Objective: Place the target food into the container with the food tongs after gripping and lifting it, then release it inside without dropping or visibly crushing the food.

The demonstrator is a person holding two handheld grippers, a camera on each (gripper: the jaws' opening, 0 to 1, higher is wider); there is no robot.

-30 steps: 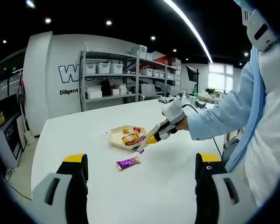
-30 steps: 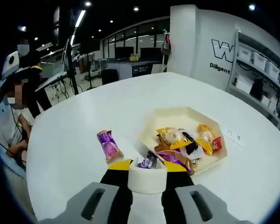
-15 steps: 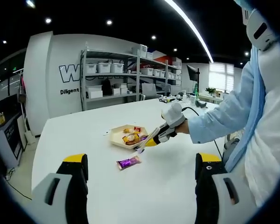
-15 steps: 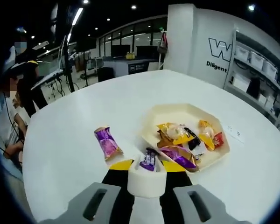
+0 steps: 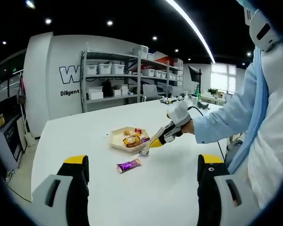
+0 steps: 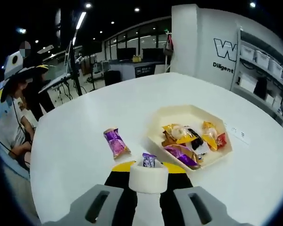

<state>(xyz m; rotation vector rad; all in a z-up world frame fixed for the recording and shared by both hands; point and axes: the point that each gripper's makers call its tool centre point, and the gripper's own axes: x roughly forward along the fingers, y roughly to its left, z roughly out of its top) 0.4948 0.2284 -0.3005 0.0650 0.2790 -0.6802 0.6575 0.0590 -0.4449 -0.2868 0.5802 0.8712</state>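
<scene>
White table (image 6: 85, 122) carries everything: a purple candy (image 6: 149, 160), long axis upright, sits pinched in the tongs (image 6: 148, 177) that the right hand-held gripper (image 6: 144, 207) clamps, just short of the tray (image 6: 177, 114). Another purple candy (image 6: 115, 142) lies nearby. Left hand-held gripper (image 5: 141, 188) stands apart.

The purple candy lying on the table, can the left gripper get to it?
Probably yes. The purple candy lies alone on bare table, ahead of the open left gripper, with nothing between; the right gripper sits off beside the tray.
</scene>
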